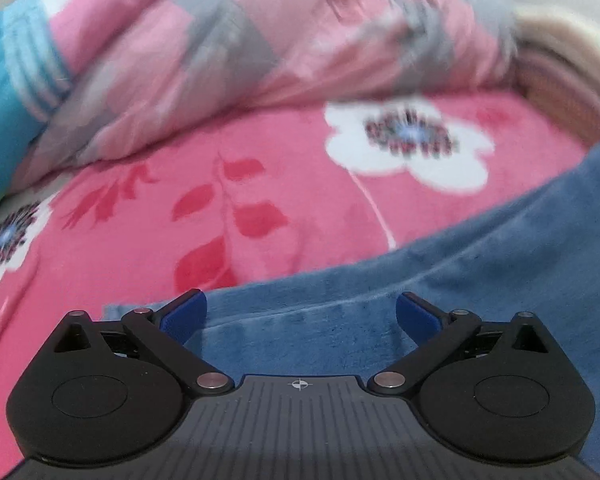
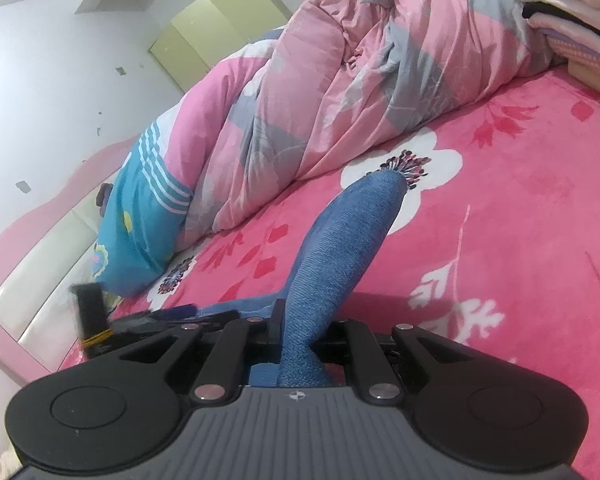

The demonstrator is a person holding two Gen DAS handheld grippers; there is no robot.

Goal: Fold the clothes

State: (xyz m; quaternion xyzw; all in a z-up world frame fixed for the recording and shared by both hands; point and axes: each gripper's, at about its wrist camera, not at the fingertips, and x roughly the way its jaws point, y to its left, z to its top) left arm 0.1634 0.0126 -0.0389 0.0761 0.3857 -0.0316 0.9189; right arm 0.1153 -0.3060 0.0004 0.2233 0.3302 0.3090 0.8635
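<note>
Your left gripper [image 1: 298, 314] stands with its jaws wide apart at the bottom of the left wrist view, its blue pads [image 1: 184, 314] clear of any cloth, and nothing sits between them. Behind and below those pads lies the blue garment [image 1: 440, 280], a soft fleecy piece that runs from the lower middle of that frame up to the right edge, spread over the pink flowered blanket [image 1: 120, 248]. This view is blurred, so finer detail of the cloth cannot be told. Your right gripper [image 2: 300, 340] is drawn narrow and clamped on the blue garment [image 2: 332, 264]: in the right wrist view a bunched strip of it passes between the closed jaws at the lower middle and stretches up toward the centre of the frame, its far end in front of a white flower printed on the pink flowered blanket [image 2: 520, 208]. A rumpled pink and grey quilt [image 2: 340, 92] lies heaped across the upper middle of both views, and a turquoise striped pillow [image 2: 140, 208] rests at its left end, against the pink headboard [image 2: 32, 220]. A stack of folded cloth [image 2: 568, 12] sits in the upper right corner of the right wrist view. At the lower left of that view part of the other gripper shows, blurred.
</note>
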